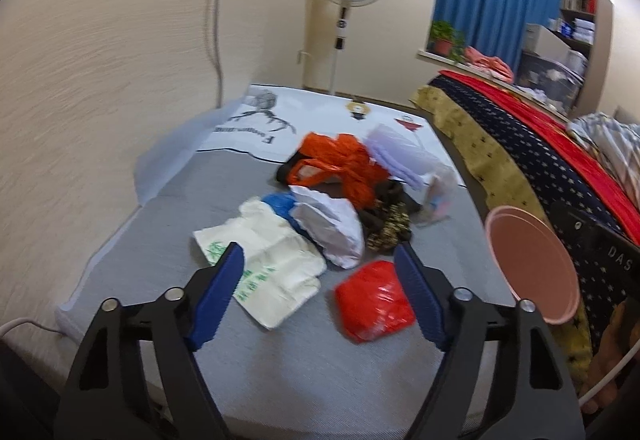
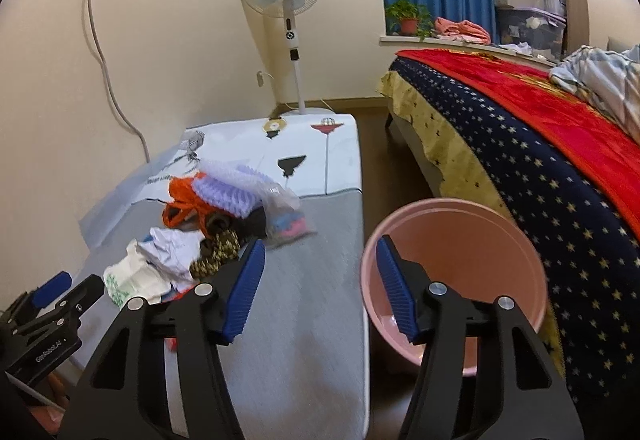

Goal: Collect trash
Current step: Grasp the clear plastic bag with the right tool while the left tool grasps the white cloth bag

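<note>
Trash on grey table, pink bin at right; both grippers empty.

Left gripper [image 1: 318, 294] hangs over the near edge of the pile, jaws wide, nothing between them; white printed bag [image 1: 266, 268] just left, red bag [image 1: 374, 300] just right, orange bag [image 1: 340, 163] further back. Right gripper [image 2: 320, 290] is partly open, empty, its right finger in front of the pink bin's [image 2: 516, 240] rim beside the table [image 2: 316, 280]. Judgement: take the red bag first, pinch a raised fold, lift clear before crossing to the bin.
</note>
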Demonstrator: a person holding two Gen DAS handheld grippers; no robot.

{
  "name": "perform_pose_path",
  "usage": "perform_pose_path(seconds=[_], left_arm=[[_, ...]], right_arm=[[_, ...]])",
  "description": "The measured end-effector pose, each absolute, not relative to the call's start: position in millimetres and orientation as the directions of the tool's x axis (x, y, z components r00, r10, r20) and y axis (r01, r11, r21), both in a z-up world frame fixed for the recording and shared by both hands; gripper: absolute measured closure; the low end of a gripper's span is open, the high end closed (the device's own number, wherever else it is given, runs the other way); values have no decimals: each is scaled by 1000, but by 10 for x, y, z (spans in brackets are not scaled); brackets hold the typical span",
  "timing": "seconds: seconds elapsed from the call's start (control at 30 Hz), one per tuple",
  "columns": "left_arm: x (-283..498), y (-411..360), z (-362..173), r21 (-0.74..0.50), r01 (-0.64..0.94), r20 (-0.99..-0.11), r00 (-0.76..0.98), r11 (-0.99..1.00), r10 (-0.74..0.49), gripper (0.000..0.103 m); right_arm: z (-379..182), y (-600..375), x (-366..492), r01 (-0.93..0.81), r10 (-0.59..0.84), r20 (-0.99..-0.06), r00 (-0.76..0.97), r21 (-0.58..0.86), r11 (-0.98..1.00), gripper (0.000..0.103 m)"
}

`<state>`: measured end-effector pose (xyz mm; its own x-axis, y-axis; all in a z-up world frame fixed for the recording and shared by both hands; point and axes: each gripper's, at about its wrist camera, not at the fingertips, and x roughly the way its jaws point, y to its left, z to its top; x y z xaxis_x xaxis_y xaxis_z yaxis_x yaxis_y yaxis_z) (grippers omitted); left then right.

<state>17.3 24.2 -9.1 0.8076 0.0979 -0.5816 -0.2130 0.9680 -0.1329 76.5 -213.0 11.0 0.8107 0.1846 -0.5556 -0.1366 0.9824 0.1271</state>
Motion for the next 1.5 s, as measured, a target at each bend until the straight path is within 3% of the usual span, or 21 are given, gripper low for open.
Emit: perform_pose_path(seconds=[0.13,0.73,1.1,1.2,1.37,1.5], left_arm=[[254,353,-133,-127,-256,-590,796,958,135,35],[627,694,-498,-56,-400,-674,691,915,261,35],[780,890,-727,-75,-455,-739,623,887,257,32],[801,901,-758,-96,-452,-750,619,887,234,32],[860,942,-806,-137,-444,-759,621,885,194,32],[866,912,-778,-147,-425,-749,637,893,180,34]], right_arm=[[91,-2051,961,-162,212,-546,811,140,977,46],[-363,-1693,1839,-207,276,-609,744,183,961,43],[-600,-1519,2144,-219,270,-659,702,162,962,43],[-645,-1495,2183,-216,265,-670,693,158,964,47],[-697,-1480,2221,-217,261,-685,680,152,964,67],[-695,-1482,2218,-222,272,-690,671,164,961,73]])
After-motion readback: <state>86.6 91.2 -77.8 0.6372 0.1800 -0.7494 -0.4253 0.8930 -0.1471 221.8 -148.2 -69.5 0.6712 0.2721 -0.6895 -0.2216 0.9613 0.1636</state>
